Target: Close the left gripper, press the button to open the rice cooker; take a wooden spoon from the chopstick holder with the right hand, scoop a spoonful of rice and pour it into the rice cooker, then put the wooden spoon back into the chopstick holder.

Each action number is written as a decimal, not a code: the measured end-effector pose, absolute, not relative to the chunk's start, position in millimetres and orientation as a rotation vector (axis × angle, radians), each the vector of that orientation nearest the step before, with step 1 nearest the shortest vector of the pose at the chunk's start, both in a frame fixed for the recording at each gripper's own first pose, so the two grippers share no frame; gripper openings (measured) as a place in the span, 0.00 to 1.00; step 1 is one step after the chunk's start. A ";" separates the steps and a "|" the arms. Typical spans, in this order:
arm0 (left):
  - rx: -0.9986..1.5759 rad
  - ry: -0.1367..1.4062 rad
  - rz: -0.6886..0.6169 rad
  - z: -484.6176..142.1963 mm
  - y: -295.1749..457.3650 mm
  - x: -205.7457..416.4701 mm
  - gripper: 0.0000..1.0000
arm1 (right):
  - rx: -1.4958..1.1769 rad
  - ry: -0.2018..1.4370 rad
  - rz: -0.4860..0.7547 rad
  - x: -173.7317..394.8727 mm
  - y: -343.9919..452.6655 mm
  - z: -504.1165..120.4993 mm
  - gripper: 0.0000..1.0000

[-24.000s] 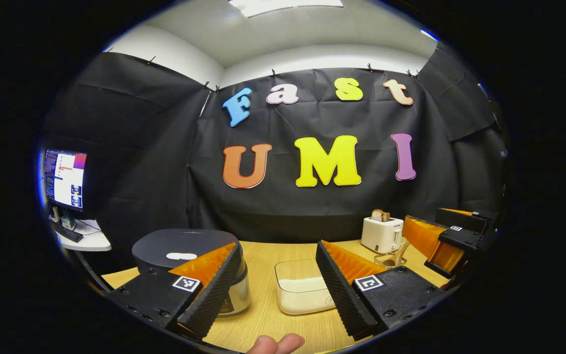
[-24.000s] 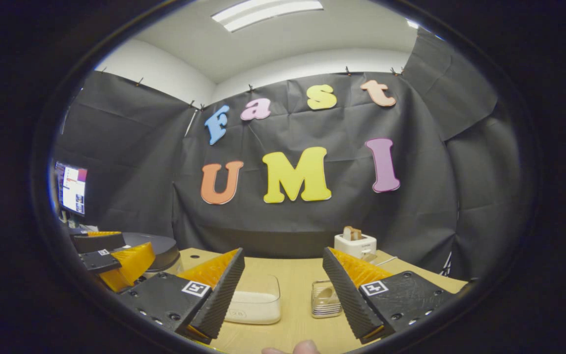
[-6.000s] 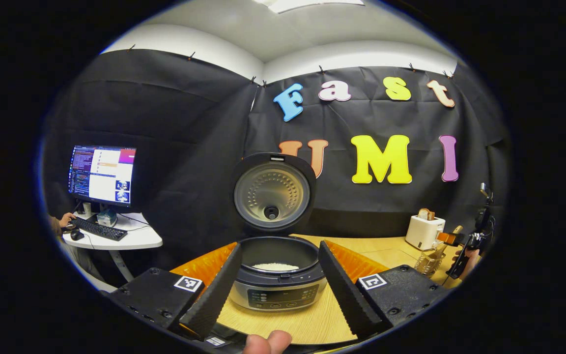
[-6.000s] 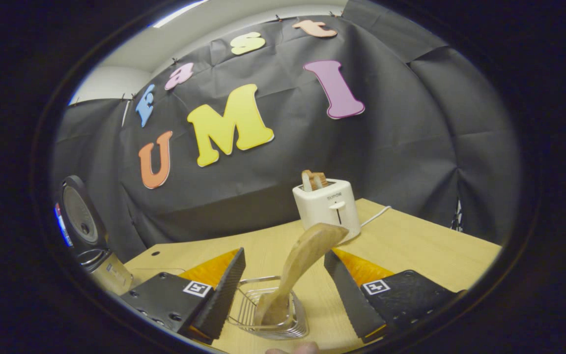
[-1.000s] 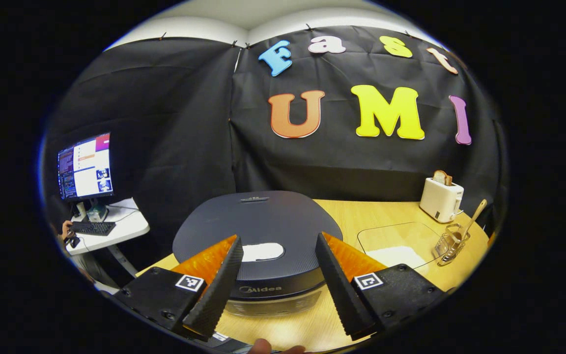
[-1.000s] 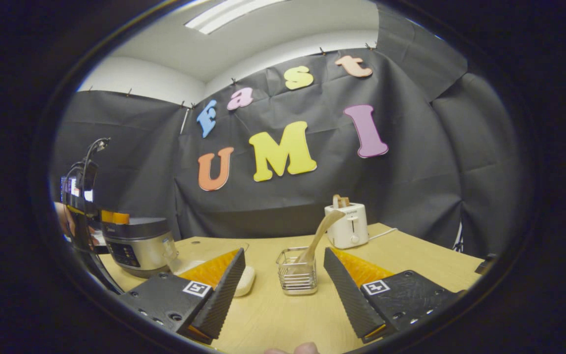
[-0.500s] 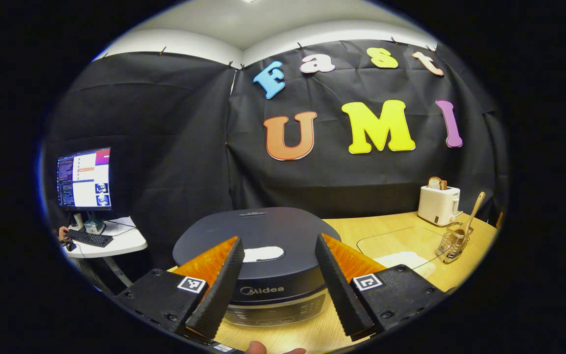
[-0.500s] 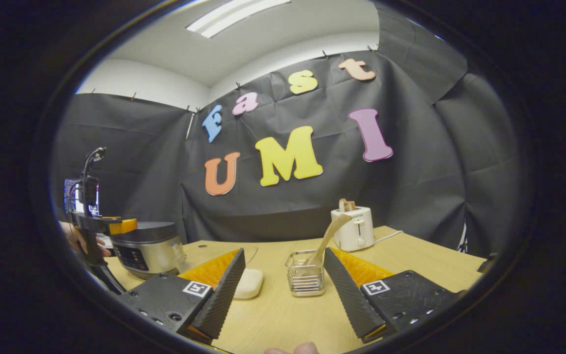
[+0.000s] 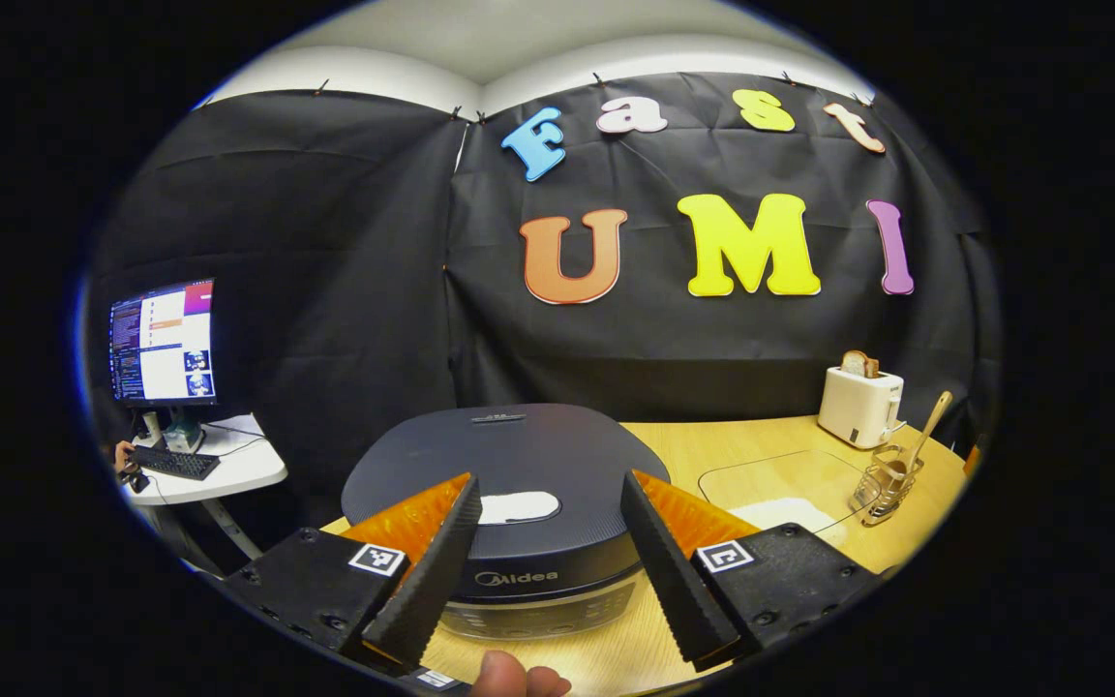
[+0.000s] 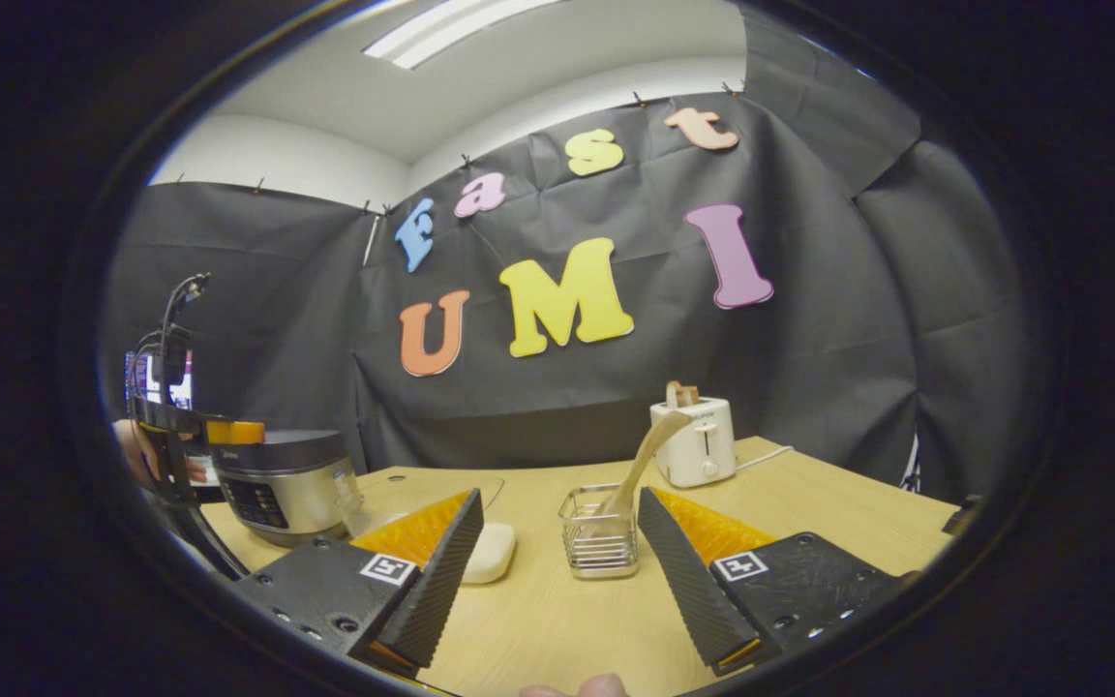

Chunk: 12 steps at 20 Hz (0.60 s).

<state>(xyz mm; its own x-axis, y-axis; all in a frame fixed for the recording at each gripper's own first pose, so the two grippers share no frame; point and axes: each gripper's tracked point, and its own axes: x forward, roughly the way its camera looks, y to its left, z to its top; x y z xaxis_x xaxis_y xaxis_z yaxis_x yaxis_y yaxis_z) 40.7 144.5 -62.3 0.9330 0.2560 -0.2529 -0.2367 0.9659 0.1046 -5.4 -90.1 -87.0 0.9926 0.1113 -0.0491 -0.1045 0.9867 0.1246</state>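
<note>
Low in the left gripper view my left gripper (image 9: 543,557) stands wide open with nothing between its fingers. Just beyond it, at lower centre, sits the round dark-lidded rice cooker (image 9: 509,484) with its lid down; the pale oval patch on the lid (image 9: 517,505) lies straight ahead between the fingers, and I take it for the button, though I cannot be sure from this angle. To press it I would judge the fingers must come together first, then go forward and down.

In the right gripper view my right gripper (image 10: 557,571) is equally spread and empty at the bottom of the frame. Just past its fingers, slightly right of centre, stands the square wire chopstick holder (image 10: 599,542), with the pale wooden spoon (image 10: 645,455) in it, handle leaning up and to the right. So this hand is much the nearer to the spoon. Left of the holder lies the clear plastic box of white rice (image 10: 485,552); farther back, the white toaster (image 10: 693,440).
</note>
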 end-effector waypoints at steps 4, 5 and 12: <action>0.075 0.220 0.280 -36.8 148.6 39.7 0.99 | 0.121 0.047 0.103 -5.5 -91.4 -85.3 0.95; 0.089 0.227 0.287 -32.4 149.4 36.0 0.99 | 0.120 0.051 0.101 -4.8 -90.5 -86.4 0.95; 0.089 0.095 0.248 4.8 102.3 23.9 0.99 | 0.077 0.011 0.064 2.0 -84.1 -61.3 1.00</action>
<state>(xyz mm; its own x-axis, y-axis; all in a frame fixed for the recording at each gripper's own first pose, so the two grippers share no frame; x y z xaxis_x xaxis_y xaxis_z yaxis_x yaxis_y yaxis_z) 23.9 102.3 4.8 0.9650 0.2488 -0.0824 -0.2405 0.9656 0.0992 2.0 -84.1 -61.3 0.9979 0.0647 -0.0085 -0.0638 0.9950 0.0774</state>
